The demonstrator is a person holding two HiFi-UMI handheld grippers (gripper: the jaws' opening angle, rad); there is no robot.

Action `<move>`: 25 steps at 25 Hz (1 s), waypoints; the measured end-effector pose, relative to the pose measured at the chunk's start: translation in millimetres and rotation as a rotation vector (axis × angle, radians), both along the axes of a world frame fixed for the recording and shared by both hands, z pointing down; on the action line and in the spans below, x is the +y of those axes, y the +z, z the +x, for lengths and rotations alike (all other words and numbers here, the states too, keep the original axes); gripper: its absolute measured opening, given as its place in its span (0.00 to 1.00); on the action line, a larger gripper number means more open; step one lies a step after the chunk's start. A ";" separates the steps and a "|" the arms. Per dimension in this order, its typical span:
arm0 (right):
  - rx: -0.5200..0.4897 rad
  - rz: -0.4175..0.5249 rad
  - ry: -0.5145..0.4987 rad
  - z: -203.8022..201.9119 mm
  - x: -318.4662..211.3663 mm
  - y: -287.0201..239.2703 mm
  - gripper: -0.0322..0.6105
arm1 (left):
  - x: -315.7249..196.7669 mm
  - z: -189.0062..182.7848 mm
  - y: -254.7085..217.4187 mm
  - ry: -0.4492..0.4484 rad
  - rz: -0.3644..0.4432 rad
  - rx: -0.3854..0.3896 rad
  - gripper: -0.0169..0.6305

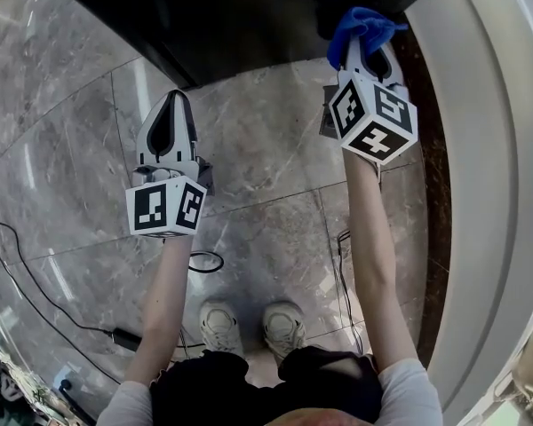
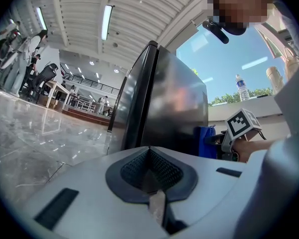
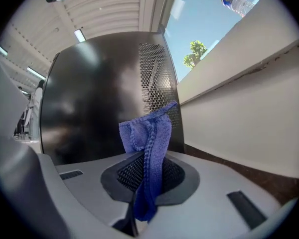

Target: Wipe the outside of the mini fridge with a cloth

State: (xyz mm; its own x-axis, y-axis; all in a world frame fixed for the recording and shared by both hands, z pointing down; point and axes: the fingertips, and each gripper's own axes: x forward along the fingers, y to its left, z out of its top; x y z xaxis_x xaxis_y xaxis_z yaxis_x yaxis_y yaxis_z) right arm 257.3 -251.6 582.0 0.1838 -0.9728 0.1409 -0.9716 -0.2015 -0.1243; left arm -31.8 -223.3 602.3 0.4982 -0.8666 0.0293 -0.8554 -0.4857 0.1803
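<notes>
Cloth [image 3: 150,133], blue and knitted, stands pinched between the pressed jaws of the right gripper [image 3: 145,193] at the centre of the right gripper view. Its free end rises in front of the dark side of the mini fridge [image 3: 94,93], by the perforated vent panel [image 3: 157,78]; contact cannot be told. Left gripper [image 1: 172,105], centre left in the head view, hangs over the marble floor [image 1: 62,167], jaws pressed together on nothing, apart from the fridge.

floor [image 1: 62,149]: grey marble tiles | on it: blk mini fridge [image 1: 231,16], blk cable w/ adapter [image 1: 124,336], person's shoes [image 1: 220,325]
</notes>
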 end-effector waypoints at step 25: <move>-0.052 0.008 0.140 60.0 30.9 3.1 0.16 | -3.9 -26.3 1.7 -0.052 0.003 -0.020 0.03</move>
State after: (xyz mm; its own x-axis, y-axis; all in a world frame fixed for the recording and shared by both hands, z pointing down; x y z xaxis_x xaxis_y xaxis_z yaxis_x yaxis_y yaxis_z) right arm 317.3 -220.7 585.2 0.3107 -0.9392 0.1460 -0.9262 -0.3337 -0.1758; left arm -58.1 -227.2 604.0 0.4517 -0.8915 0.0363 -0.8829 -0.4408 0.1617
